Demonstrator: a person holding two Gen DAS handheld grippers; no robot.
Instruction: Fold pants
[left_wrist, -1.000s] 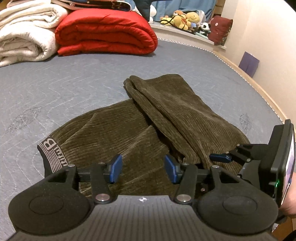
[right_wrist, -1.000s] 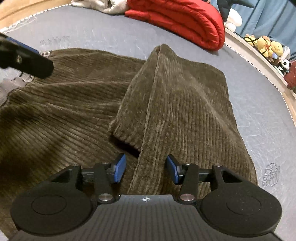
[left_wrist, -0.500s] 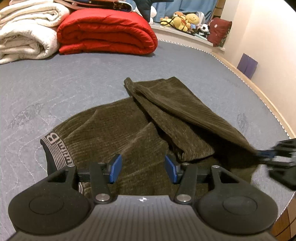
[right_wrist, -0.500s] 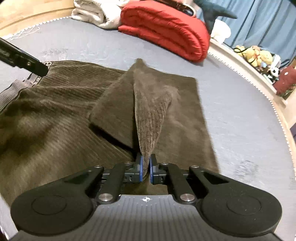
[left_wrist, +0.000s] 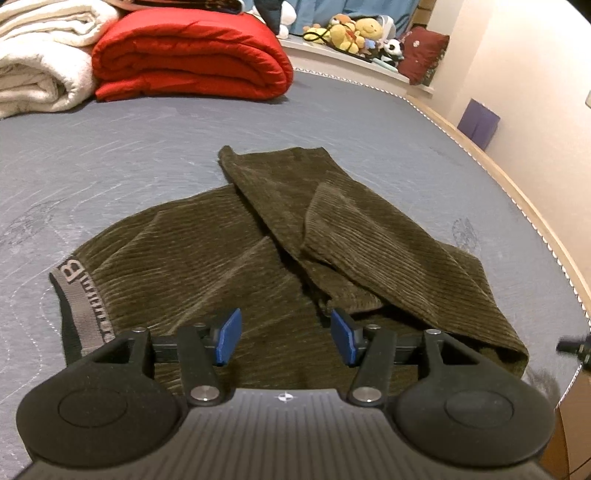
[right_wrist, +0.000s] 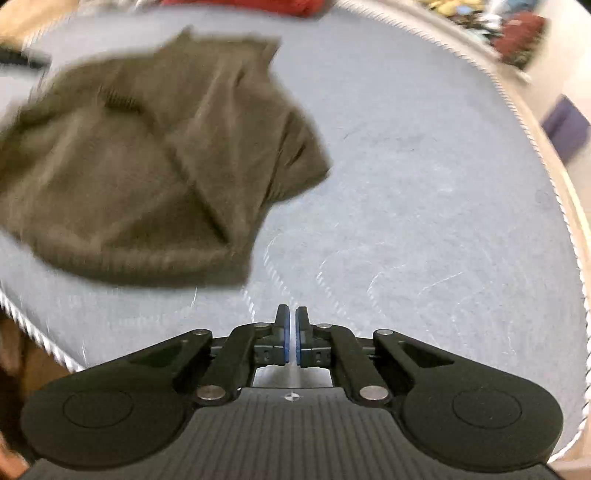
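Observation:
Olive corduroy pants (left_wrist: 258, 251) lie in a loose fold on the grey mattress (left_wrist: 147, 147), the grey waistband (left_wrist: 79, 295) at the left and a leg doubled over at the right. My left gripper (left_wrist: 286, 338) is open and empty just above the near edge of the pants. My right gripper (right_wrist: 290, 334) is shut with nothing between its pads, over bare mattress (right_wrist: 424, 221) to the right of the pants (right_wrist: 147, 166), which look blurred. Only a bit of it (left_wrist: 576, 347) shows at the right edge of the left wrist view.
A folded red duvet (left_wrist: 192, 55) and white blankets (left_wrist: 40, 62) lie at the far end of the mattress. Stuffed toys (left_wrist: 351, 33) sit on a ledge behind. The mattress edge and wooden frame (left_wrist: 517, 199) run along the right, by the wall.
My right gripper had pinched the pant leg and lifted it half a second ago. Now it has let the leg drop and moved off to the right, shut and empty. The left gripper has barely moved.

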